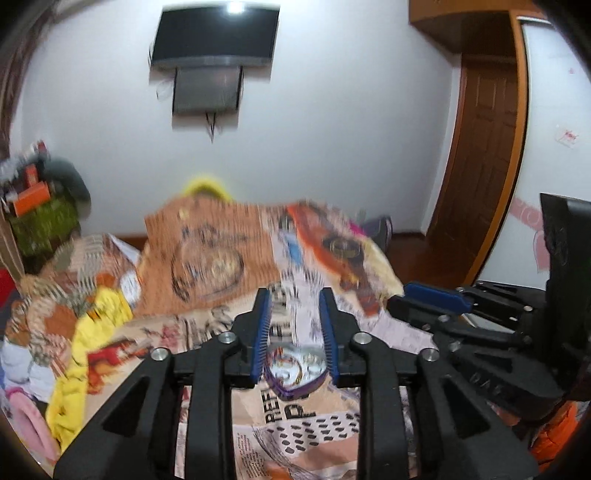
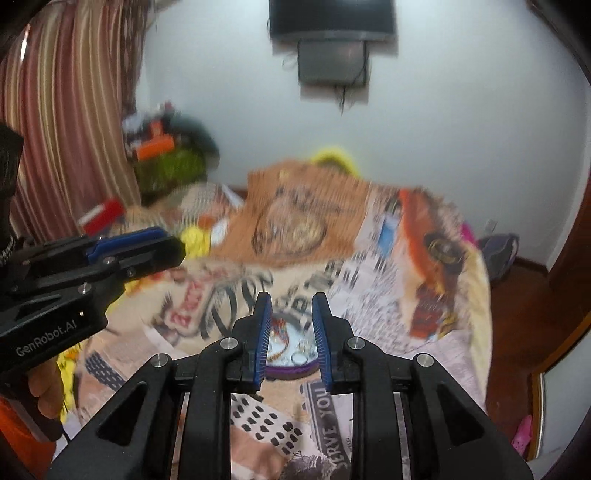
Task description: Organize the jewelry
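The left tongs and the right tongs both stand slightly parted with nothing between their ribbed blue pads, released and raised above the bed. Their arms are matte black plastic with round silver pins at the joints.

Seen through the gap of each pair, below the pads, lies the jewelry case, a shallow dish-shaped box with a purple rim and a pale shiny inside. In the right view a beaded, many-coloured loop and several small silver rings lie in it; blur hides finer detail.

The bed is spread with a soft printed cover in peach, orange and white, patterned with newsprint lettering, black dashes and round emblems. To the left of the tongs crumpled clothes are heaped, yellow among them.

Beyond stands a plain white wall with a dark flat screen, a striped curtain on the left and a brown wooden door on the right.
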A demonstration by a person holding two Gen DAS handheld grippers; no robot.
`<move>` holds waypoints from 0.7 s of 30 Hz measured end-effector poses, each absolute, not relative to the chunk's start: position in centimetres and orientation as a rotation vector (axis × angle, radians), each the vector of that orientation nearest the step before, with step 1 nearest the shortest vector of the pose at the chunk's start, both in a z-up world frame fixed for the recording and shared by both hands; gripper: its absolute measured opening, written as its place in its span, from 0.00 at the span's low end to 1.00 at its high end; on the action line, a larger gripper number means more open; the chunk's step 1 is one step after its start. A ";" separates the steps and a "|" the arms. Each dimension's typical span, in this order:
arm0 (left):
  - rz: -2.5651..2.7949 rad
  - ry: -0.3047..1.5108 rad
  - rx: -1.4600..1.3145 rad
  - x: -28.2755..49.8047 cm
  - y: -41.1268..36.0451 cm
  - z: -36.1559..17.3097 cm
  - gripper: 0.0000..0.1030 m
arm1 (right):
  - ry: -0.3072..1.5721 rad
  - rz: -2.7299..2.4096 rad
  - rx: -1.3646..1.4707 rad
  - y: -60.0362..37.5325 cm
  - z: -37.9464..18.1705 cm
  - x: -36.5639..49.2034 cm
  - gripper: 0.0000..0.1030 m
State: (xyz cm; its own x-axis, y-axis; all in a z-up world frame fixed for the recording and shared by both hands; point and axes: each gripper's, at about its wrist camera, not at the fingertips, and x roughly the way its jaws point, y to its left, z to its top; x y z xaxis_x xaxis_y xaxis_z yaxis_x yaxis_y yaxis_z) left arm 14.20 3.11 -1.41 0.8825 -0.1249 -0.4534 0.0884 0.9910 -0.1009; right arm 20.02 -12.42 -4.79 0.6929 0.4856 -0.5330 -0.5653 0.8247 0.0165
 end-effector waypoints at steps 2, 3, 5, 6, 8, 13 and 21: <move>-0.098 0.406 -0.056 12.1 2.6 0.4 0.29 | 0.486 0.580 -0.132 -13.3 -3.0 18.3 0.20; -0.094 0.366 -0.044 10.8 2.4 1.3 0.31 | 0.439 0.572 -0.117 -13.9 -1.8 17.0 0.20; -0.087 0.304 -0.029 8.9 1.9 2.6 0.36 | 0.359 0.557 -0.096 -14.9 0.0 14.9 0.20; -0.082 0.267 -0.024 7.8 1.7 3.2 0.39 | 0.324 0.550 -0.088 -15.3 0.7 13.9 0.20; -0.071 0.211 -0.019 6.0 1.5 4.1 0.42 | 0.264 0.536 -0.072 -16.0 1.8 12.0 0.20; -0.051 0.134 -0.048 2.6 1.4 4.8 0.55 | 0.150 0.482 -0.047 -16.9 3.1 7.8 0.32; 0.016 0.124 -0.072 1.1 2.2 3.8 0.86 | 0.074 0.362 -0.044 -16.5 2.5 5.7 0.85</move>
State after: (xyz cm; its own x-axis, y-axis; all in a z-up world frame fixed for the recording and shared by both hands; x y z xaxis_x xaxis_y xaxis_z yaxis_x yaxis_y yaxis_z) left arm 1.08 2.16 3.76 0.9922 0.0116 -0.1239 -0.0205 0.9973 -0.0711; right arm 5.73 -16.50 2.55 0.9327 0.3517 -0.0802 -0.3549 0.9344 -0.0295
